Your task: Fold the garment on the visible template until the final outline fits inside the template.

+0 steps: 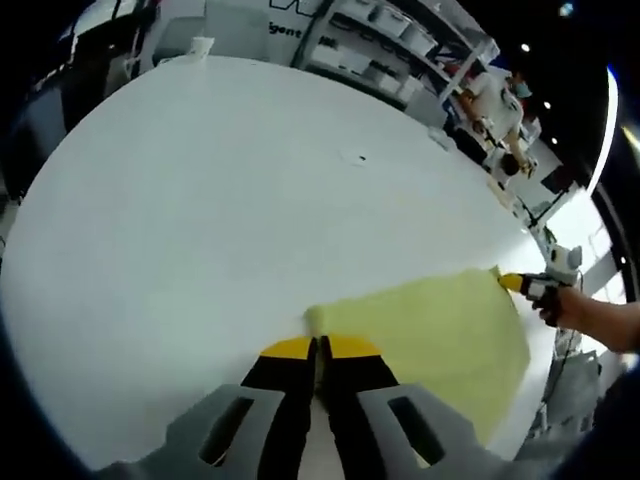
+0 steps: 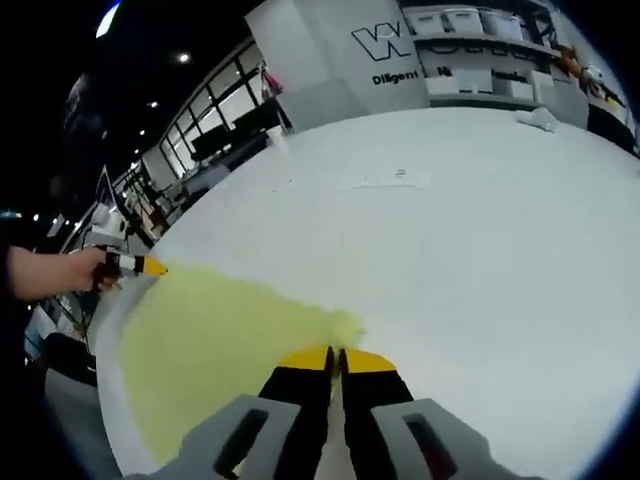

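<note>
A pale yellow garment point(image 1: 440, 335) is spread flat over the near edge of a large white table point(image 1: 220, 220). In the left gripper view my left gripper point(image 1: 318, 347) has its yellow-tipped jaws together on one corner of the cloth. The right gripper point(image 1: 522, 283), held by a hand, meets the opposite corner. In the right gripper view the garment point(image 2: 210, 340) runs leftward from my right gripper point(image 2: 336, 356), whose jaws are pressed together on its corner. The left gripper point(image 2: 140, 265) sits at the far corner there.
A faint flat white sheet with a small mark point(image 2: 385, 180) lies mid-table, also seen as a small mark point(image 1: 360, 157). A crumpled white item point(image 2: 540, 118) rests near the far edge. Shelves with bins point(image 2: 470, 50) and a person point(image 1: 495, 100) stand beyond the table.
</note>
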`<state>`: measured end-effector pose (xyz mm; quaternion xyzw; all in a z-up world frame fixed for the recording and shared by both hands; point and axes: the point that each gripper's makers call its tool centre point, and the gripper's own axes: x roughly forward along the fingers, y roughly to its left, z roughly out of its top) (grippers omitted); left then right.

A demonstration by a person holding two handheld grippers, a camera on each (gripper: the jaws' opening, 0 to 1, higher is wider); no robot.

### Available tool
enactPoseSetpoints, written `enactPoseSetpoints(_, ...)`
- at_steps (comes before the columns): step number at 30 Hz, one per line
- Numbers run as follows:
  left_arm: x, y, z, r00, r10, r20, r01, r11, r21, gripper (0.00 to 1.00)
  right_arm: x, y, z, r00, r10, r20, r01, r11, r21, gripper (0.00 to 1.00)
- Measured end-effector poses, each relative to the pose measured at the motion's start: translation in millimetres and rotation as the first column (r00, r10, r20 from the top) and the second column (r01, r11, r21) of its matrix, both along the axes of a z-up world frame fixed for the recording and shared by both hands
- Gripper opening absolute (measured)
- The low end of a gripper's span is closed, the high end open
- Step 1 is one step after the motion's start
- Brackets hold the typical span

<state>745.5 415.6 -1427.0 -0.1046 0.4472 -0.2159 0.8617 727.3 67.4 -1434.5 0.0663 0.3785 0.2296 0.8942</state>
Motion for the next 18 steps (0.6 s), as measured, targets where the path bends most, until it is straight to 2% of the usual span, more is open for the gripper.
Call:
enactPoseSetpoints(3,3.4,4,1.8,1.0,-0.007,0.021,0.006,1.0,0.018,0.09,3,-1,5.4,1.0,-0.004,0.024,0.004,1.0,-0.022,0.03)
enactPoseSetpoints(4,7.0,8,3.2,0.999,0.014,0.034,-0.015,1.0,0.027,0.13,9,-3,11.3,0.997,0.013,0.079,-0.009,0.998,-0.061,0.04)
enactPoseSetpoints(5,10.0,11,5.0,0.998,0.031,0.05,-0.033,0.999,0.043,0.16,11,-3,14.1,0.994,0.03,0.103,-0.023,0.997,-0.076,0.04)
enactPoseSetpoints(6,13.8,10,10.8,0.995,-0.009,0.104,0.003,0.998,0.062,0.15,13,0,18.3,0.991,0.049,0.128,-0.037,0.995,-0.095,0.03)
enactPoseSetpoints(7,15.2,12,13.8,0.992,-0.015,0.125,0.005,0.996,0.084,0.14,13,3,21.0,0.99,0.048,0.132,-0.038,0.996,-0.08,0.02)
enactPoseSetpoints(8,19.2,16,19.3,0.986,-0.018,0.167,-0.004,0.992,0.129,0.13,18,9,26.6,0.982,0.065,0.176,-0.057,0.997,-0.052,0.02)
enactPoseSetpoints(9,21.0,14,23.7,0.981,-0.027,0.191,0.002,0.991,0.131,0.12,18,14,26.7,0.982,0.074,0.173,-0.069,0.997,-0.031,0.01)
enactPoseSetpoints(12,25.0,-6,39.0,0.965,-0.047,0.257,0.034,0.998,0.056,0.1,15,24,15.6,0.983,0.125,0.137,-0.122,0.992,-0.032,0.03)
enactPoseSetpoints(13,22.6,-17,40.6,0.964,-0.071,0.257,0.068,0.997,0.022,0.1,13,27,9.6,0.984,0.135,0.116,-0.132,0.991,-0.036,0.05)
enactPoseSetpoints(14,18.6,-22,37.7,0.969,-0.082,0.232,0.084,0.996,0.001,0.11,12,26,4.7,0.983,0.147,0.106,-0.142,0.988,-0.054,0.08)
enactPoseSetpoints(16,13.7,-26,25.1,0.977,-0.102,0.188,0.102,0.995,0.012,0.14,6,19,-10.6,0.986,0.159,0.05,-0.154,0.983,-0.099,0.08)
enactPoseSetpoints(17,9.2,-29,19.0,0.98,-0.115,0.161,0.116,0.993,0.003,0.15,12,15,-8.0,0.983,0.152,0.099,-0.14,0.983,-0.115,0.05)
enactPoseSetpoints(18,5.2,-28,10.8,0.984,-0.122,0.132,0.121,0.993,0.009,0.16,11,12,-8.5,0.985,0.151,0.082,-0.142,0.984,-0.109,0.02)
